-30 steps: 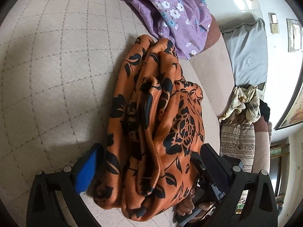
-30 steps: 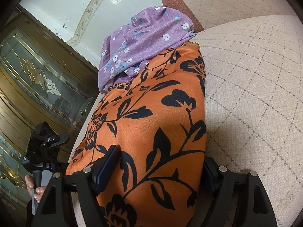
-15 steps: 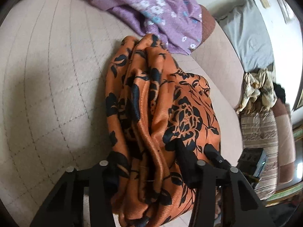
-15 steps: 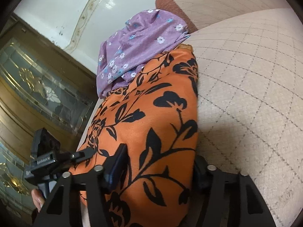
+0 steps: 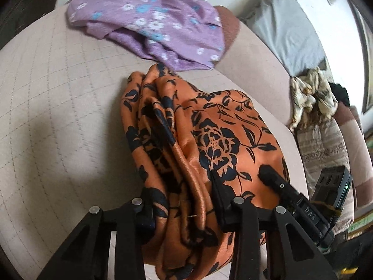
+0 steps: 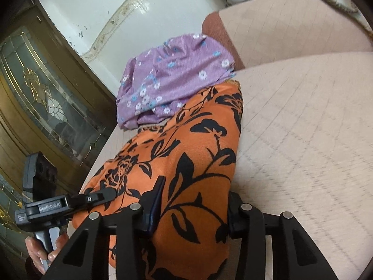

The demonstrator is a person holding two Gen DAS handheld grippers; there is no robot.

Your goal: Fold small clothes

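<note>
An orange garment with a black flower print (image 5: 216, 140) lies bunched lengthwise on a beige quilted sofa seat (image 5: 58, 107), its near end gathered into both grippers. The left gripper (image 5: 184, 212) has just been closing, and its jaws now pinch a thick bundle of the orange folds between them. The right gripper (image 6: 191, 212) has likewise been closing and clamps the same cloth across a flatter stretch; its left pad, edged in blue, presses into the fabric, while the right pad is mostly hidden behind the cloth's edge.

Beyond the far end of the orange piece, touching or just overlapping it, sits a crumpled purple garment with small white and blue flowers (image 5: 151, 23), resting against the sofa's brown-trimmed armrest (image 6: 221, 32). The seat's stitching forms a diamond grid, and the cushion falls away at its front edge beside the orange cloth.

Further along the sofa, a grey cushion (image 5: 286, 30) leans against the back, with a cream patterned cloth (image 5: 310, 93) heaped below it and a striped fabric (image 5: 326, 144) nearer still. In the right wrist view a white wall with an ornamental border (image 6: 112, 16) meets a dark wooden cabinet with leaded glass panels (image 6: 42, 93). A hand (image 6: 44, 254) grips the handle of the left gripper at that view's lower left; blur makes its fingers hard to count.
</note>
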